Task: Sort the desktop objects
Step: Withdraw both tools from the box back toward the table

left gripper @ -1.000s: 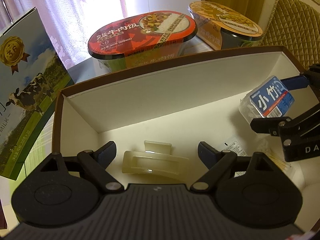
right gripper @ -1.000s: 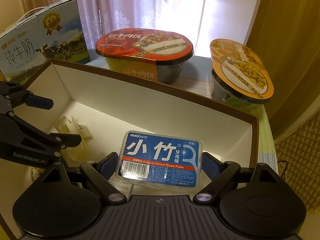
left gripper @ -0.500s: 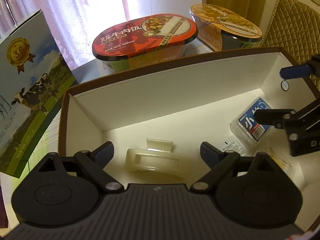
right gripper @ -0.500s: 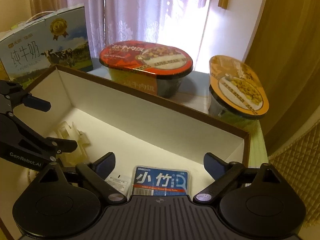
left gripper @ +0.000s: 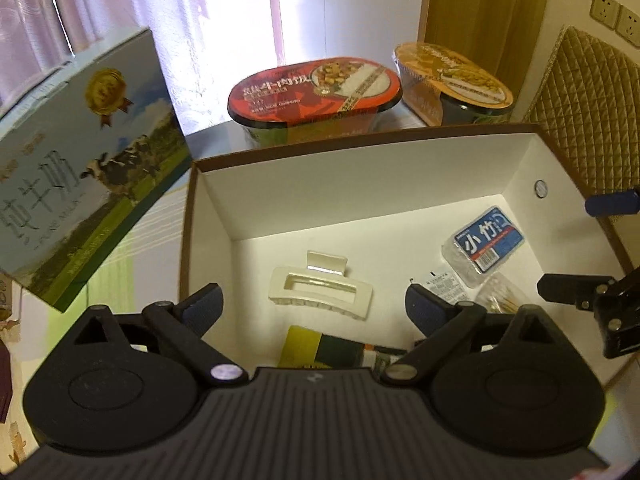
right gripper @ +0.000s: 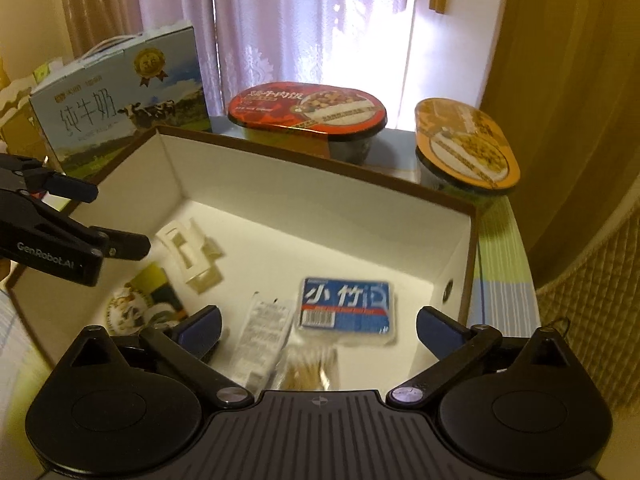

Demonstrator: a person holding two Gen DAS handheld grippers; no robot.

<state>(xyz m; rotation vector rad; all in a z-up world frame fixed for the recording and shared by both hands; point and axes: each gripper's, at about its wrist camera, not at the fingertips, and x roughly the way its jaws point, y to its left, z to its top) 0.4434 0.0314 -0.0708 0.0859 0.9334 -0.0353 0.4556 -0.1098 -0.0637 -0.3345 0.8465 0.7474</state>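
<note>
While both grippers are hovering over the open cardboard box (left gripper: 532, 148), neither is holding anything. The left gripper (left gripper: 314, 306) is sitting with its jaws spread wide above the box's left half — the cream hair claw (left gripper: 320, 294) is lying on the white floor between and just beyond the blue pads, touching neither. The right gripper (right gripper: 318, 326) is likewise standing with its jaws wide apart and empty, over the box's right half.

Resting flat on the box floor near the right wall, label up, is the blue floss pick case (right gripper: 347, 306). Just beside it toward the near edge, a white printed packet (right gripper: 262, 340) and a clear bag of wooden toothpicks (right gripper: 306, 370) are lying close together; whether they are touching the case I cannot tell, as the right view is blurring there. A green-and-yellow packet (right gripper: 146, 300) is lying in the near left part of the box.

Outside the box, on the counter (right gripper: 502, 248), a red-lidded meal bowl (right gripper: 308, 110) and an orange-lidded bowl (right gripper: 466, 142) are standing along the far edge, with a milk carton box (right gripper: 120, 100) standing at the far left corner — all apart from the grippers.
</note>
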